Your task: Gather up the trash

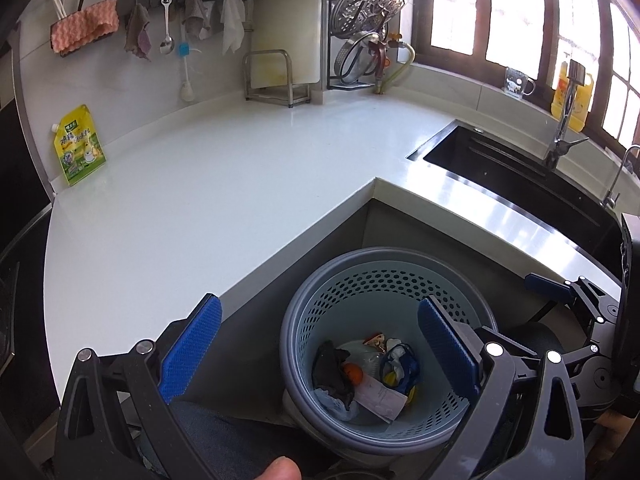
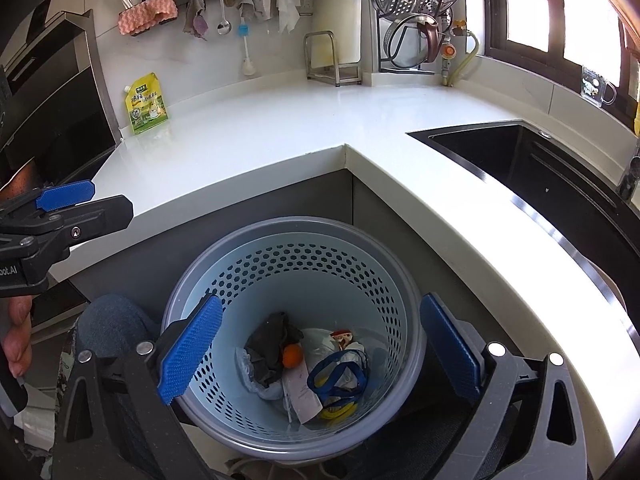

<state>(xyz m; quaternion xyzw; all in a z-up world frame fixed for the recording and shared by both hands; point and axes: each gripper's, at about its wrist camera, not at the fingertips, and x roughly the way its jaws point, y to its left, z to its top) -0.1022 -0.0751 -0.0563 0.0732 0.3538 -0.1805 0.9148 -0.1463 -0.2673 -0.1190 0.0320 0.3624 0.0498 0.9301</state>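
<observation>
Broad white bench (image 1: 192, 184) bare of litter except a green-and-yellow pouch (image 1: 78, 146) propped at the back wall, likely not rubbish. Below the corner, the perforated bin (image 2: 296, 236) with the trash (image 2: 304, 368) already at its bottom. Left claw (image 1: 318, 354) spread wide, empty. Right claw (image 2: 320, 358) likewise wide, empty, poised over the bin. Best to scan bench and sink (image 1: 500, 160) for leftovers before reaching; if none, done.

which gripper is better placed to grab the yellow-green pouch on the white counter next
Left, probably. The left gripper is open beside the white counter, on the same side as the yellow-green pouch. The right gripper hangs open over the grey perforated bin.
</observation>
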